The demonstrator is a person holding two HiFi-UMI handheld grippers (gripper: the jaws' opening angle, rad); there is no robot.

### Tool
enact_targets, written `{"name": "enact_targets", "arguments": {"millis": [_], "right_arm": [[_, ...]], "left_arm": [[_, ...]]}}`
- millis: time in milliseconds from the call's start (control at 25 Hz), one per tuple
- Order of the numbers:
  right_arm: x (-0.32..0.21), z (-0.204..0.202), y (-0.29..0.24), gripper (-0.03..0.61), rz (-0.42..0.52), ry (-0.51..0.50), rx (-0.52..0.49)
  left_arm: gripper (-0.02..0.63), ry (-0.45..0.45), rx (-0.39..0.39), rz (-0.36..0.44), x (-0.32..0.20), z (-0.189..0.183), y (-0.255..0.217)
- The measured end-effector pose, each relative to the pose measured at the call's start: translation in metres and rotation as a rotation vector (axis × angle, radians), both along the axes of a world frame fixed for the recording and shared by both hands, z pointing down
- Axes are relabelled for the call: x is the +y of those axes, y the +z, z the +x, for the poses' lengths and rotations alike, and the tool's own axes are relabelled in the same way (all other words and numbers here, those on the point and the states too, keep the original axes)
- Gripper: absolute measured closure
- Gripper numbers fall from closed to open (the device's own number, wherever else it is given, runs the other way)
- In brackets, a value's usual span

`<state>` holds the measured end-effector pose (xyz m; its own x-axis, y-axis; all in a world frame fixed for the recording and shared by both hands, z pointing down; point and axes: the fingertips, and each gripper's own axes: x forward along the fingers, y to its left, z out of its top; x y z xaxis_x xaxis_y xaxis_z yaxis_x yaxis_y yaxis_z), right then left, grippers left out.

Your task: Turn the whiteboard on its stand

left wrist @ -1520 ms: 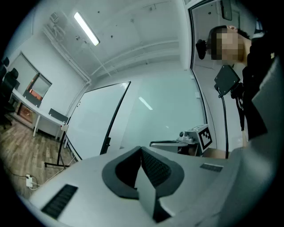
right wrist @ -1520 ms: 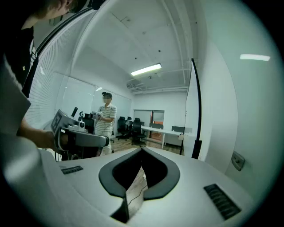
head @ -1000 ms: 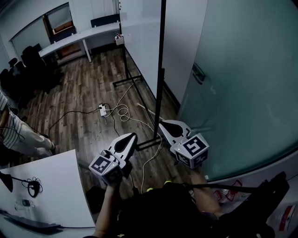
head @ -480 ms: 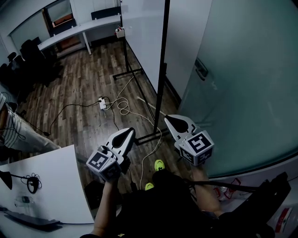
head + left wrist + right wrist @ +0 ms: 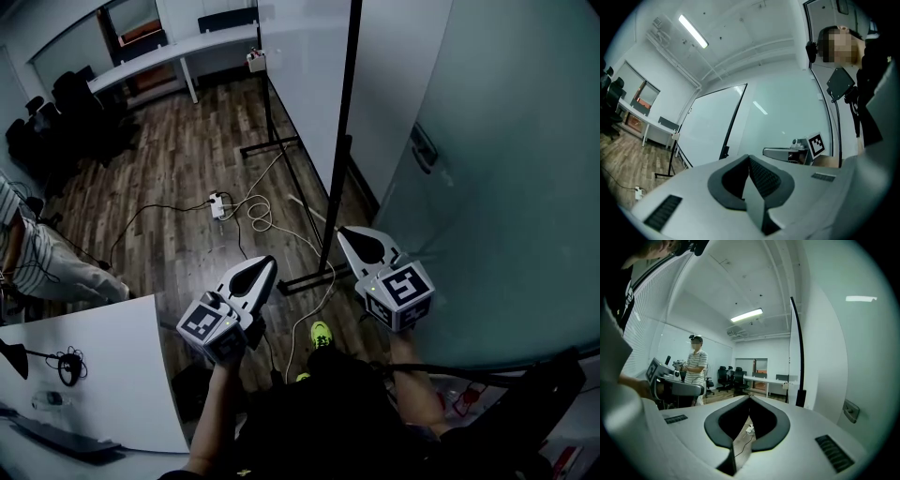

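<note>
Both tongs are pressed shut with nothing between the jaws. The left tongs [image 5: 266,263] and right tongs [image 5: 344,232] are smooth grey plastic shells that taper to a point around black ribbed insides. The whiteboard [image 5: 302,84] stands edge-on just ahead of them. It is a flat, glossy white panel on a stand [image 5: 337,169] of thin black metal tube, and the stand's foot bar rests on the dark wood-plank floor [image 5: 169,178]. My right tongs are near the stand's closest post, and my left tongs are a little farther off; neither touches it. I judge the turn not yet begun, so gripping the frame and swinging the panel round are both left to do. Loose white cable [image 5: 255,217] curls beside the foot.
</note>
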<state>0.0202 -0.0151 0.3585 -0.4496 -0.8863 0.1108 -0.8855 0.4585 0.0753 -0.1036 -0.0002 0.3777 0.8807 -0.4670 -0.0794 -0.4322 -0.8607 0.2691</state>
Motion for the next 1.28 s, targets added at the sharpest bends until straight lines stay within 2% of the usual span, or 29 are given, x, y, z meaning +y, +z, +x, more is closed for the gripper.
{"name": "enact_targets", "arguments": {"millis": [320,800,1280], "right_arm": [[-0.049,0.013,-0.002,0.577,-0.005,-0.003,0.004],[-0.126,0.055,-0.001,0.558,0.004,-0.025,-0.011],[-0.188,0.096,-0.001,0.500,0.023,0.000,0.015]], "left_arm": [[0.620,-0.021,-0.040,0.021,-0.044,0.015,0.003],[0.620,-0.056,-0.043,0.019,-0.119,0.051,0.001],[0.620,-0.137,-0.043,0.025,-0.175,0.068,0.007]]}}
